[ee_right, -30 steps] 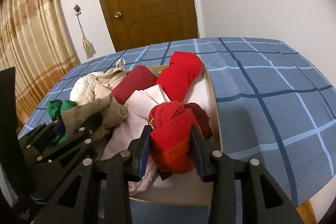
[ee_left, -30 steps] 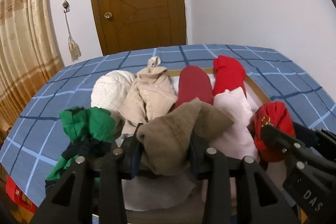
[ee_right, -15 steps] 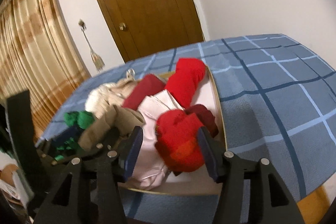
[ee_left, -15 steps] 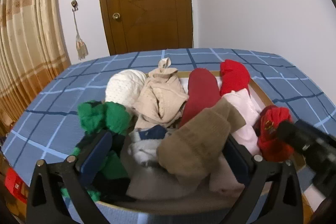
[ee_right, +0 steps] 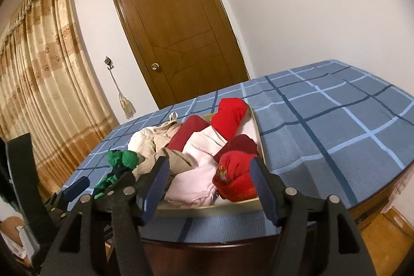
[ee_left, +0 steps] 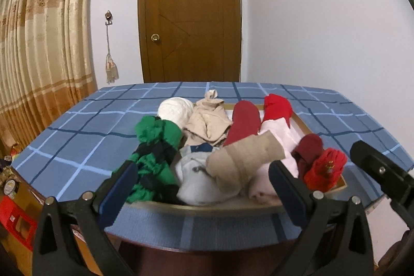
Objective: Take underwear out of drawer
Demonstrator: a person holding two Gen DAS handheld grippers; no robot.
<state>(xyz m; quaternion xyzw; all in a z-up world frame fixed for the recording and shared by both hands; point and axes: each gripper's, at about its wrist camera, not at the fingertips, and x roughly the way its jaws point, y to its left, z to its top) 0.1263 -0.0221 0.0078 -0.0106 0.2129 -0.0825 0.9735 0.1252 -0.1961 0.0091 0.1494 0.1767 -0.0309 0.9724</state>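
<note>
A shallow wooden drawer (ee_left: 207,207) sits on the blue checked table, piled with underwear. My left gripper (ee_left: 201,172) stands wide open, drawn back in front of the drawer, with nothing gripped. A tan piece (ee_left: 245,159) lies loose on the pile between its pads, beside a green one (ee_left: 155,144) and a pink one (ee_left: 279,136). My right gripper (ee_right: 209,172) is opening. A red printed piece (ee_right: 235,177) rests in the drawer's near right corner (ee_right: 260,144) between its pads, and the pads do not press on it.
More white, beige and dark red pieces fill the back of the drawer. The checked cloth (ee_left: 77,136) spreads on both sides. A brown door (ee_left: 190,17) and a curtain (ee_left: 38,56) stand behind. A red box (ee_left: 15,221) lies low on the left.
Both grippers opened, the left off the tan piece and the right off the red one. Both pulled back from the drawer, and the two pieces stay on the pile.
</note>
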